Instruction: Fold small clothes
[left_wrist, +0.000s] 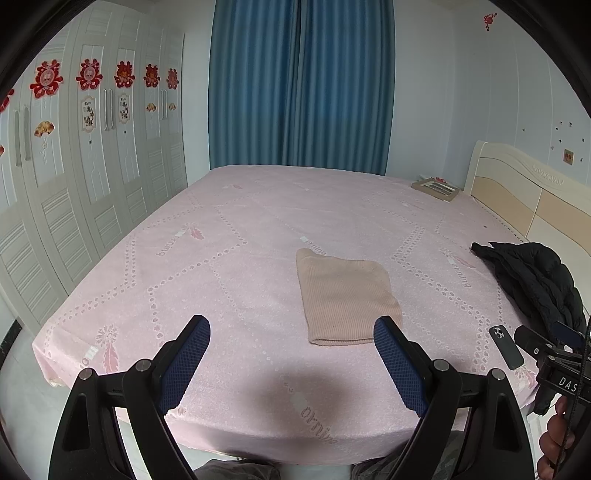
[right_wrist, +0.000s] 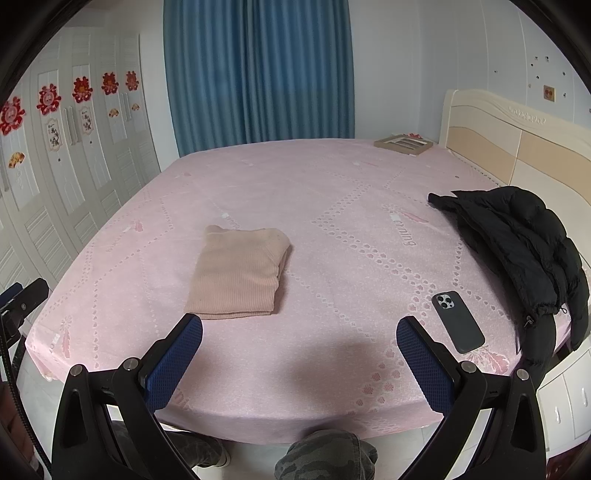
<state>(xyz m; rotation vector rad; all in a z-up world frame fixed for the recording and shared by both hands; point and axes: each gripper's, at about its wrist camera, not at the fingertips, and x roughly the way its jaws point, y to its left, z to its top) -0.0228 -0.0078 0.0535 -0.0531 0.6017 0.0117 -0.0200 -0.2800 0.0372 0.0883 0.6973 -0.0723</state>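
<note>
A beige ribbed knit garment (left_wrist: 345, 297) lies folded into a neat rectangle on the pink bed (left_wrist: 221, 240); it also shows in the right wrist view (right_wrist: 240, 273). My left gripper (left_wrist: 291, 325) is open and empty, held above the bed's near edge, just short of the garment. My right gripper (right_wrist: 299, 326) is open and empty, to the right of the garment's near edge. Part of the right gripper shows at the right edge of the left wrist view (left_wrist: 554, 365), and part of the left gripper at the left edge of the right wrist view (right_wrist: 22, 302).
A black puffer jacket (right_wrist: 524, 251) lies at the bed's right edge beside the headboard (right_wrist: 517, 147). A dark phone (right_wrist: 457, 321) lies face down near the front right corner. A flat box (right_wrist: 403, 144) sits at the far right. A white wardrobe (left_wrist: 74, 184) stands left.
</note>
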